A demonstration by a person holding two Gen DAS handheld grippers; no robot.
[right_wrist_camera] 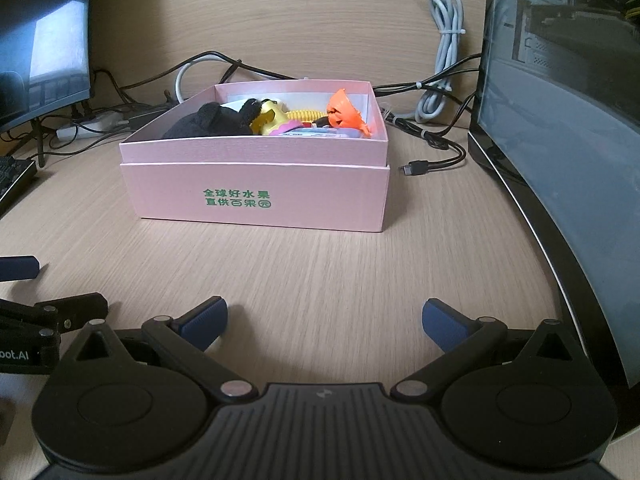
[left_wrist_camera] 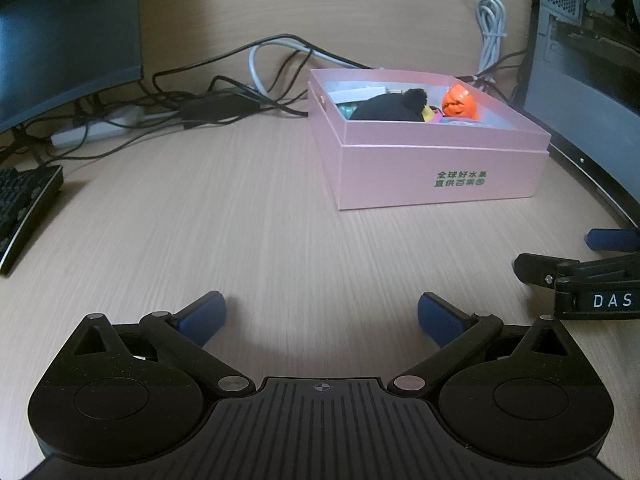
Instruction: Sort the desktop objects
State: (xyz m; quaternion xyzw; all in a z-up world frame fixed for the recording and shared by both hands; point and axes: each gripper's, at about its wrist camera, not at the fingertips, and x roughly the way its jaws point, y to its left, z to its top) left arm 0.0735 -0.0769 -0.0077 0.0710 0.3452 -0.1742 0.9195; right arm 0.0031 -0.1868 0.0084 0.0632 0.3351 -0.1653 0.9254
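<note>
A pink box (left_wrist_camera: 436, 178) (right_wrist_camera: 256, 200) with green lettering stands on the wooden desk. It holds a black plush toy (left_wrist_camera: 386, 106) (right_wrist_camera: 212, 122), an orange figure (left_wrist_camera: 460, 102) (right_wrist_camera: 346, 114), a yellow toy (right_wrist_camera: 272, 118) and other small items. My left gripper (left_wrist_camera: 322, 318) is open and empty, low over the desk in front of the box. My right gripper (right_wrist_camera: 324, 320) is open and empty, also in front of the box. Each gripper shows at the edge of the other's view, the right one (left_wrist_camera: 576, 272) and the left one (right_wrist_camera: 40, 304).
A monitor (left_wrist_camera: 68, 36) and a keyboard (left_wrist_camera: 24, 208) stand at the left. Black cables and a power strip (left_wrist_camera: 96, 130) lie behind the box. A bundled grey cable (right_wrist_camera: 444, 52) and a loose plug (right_wrist_camera: 416, 169) lie at the right. A computer case (right_wrist_camera: 568, 120) stands at the right.
</note>
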